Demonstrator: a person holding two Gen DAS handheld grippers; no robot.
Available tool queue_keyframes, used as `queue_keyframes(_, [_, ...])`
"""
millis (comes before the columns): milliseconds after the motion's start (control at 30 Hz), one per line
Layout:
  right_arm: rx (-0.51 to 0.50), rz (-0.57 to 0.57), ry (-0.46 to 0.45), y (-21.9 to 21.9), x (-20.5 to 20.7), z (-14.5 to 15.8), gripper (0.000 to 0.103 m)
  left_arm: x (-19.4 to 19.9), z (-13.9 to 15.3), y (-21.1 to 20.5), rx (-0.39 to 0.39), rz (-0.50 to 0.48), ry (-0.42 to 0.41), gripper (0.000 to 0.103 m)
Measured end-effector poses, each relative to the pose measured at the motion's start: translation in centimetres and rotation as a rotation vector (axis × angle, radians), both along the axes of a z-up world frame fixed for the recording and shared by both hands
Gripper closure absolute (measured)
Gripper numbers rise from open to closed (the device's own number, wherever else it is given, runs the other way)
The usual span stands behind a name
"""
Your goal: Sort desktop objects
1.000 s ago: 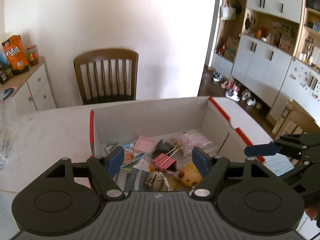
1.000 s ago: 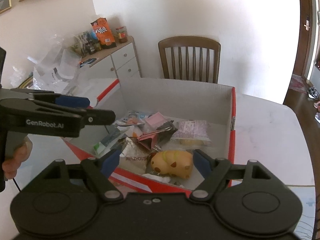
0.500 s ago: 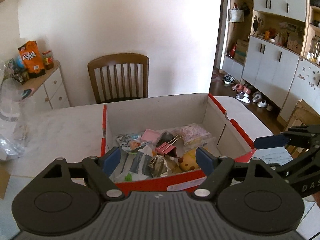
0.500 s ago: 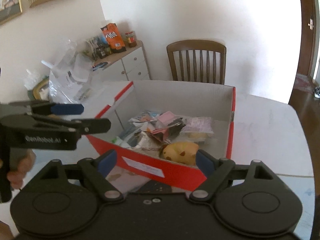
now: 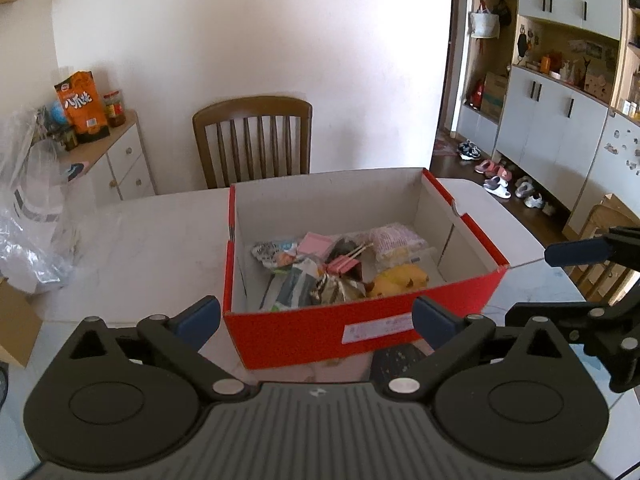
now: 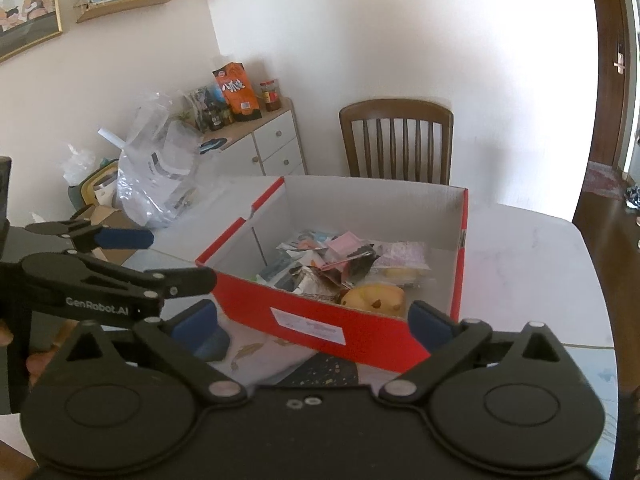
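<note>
**Both grippers wide open and empty, pulled back short of the box**

The red box [image 5: 360, 328] sits mid-frame in the left wrist view, straight ahead of the left gripper [image 5: 316, 316]. Jaws spread wide, nothing between them; the near red wall fills the gap between the blue pads. The box's long axis runs roughly left-right across this view, so the left gripper faces a long side square-on.

In the right wrist view the box [image 6: 340, 316] lies ahead, centre of the frame, and is turned: the near long wall slants from middle left down to lower right. The right gripper [image 6: 316, 322] is also fully open and holding nothing.

Contents are heaped in the middle and right part of the box floor: a yellow toy [image 5: 400, 278] against the near wall, a pink clip [image 5: 342, 265] with its wire handles pointing up and back, a pink pad [image 5: 316, 243], crumpled wrappers [image 5: 296, 290], a clear packet [image 5: 396, 238] toward the back right. The left part of the floor is bare.

Judgement: both tools seem about equally near. Toy lies centre-right in both views, just behind the near wall, so either reach has to come up over that wall and drop in; right gripper looks slightly better lined up on it. In front of the box on the table [image 5: 160, 232] a dark mat [image 6: 324, 374] pokes out low in frame. Cannot tell whether anything is left to sort outside the box.
</note>
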State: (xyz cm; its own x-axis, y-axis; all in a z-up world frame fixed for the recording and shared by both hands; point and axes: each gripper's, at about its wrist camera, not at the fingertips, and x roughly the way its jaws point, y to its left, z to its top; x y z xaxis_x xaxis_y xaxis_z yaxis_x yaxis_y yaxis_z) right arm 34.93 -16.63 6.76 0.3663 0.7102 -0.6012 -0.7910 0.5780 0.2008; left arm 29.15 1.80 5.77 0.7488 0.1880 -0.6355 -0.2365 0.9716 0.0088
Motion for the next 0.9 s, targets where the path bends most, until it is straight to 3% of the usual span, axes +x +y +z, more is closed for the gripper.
queue_keyframes(533, [-0.039, -0.052, -0.026, -2.3, -2.6, 0.1, 0.001, -3.1, 0.5, -2.2, -0.003, -0.050, 0.017, 0.001])
queue_keyframes(900, [-0.043, -0.134, 0.013, -2.8, -1.6, 0.2, 0.001, -2.6, 0.6, -2.1, -0.015, -0.044, 0.043, 0.001])
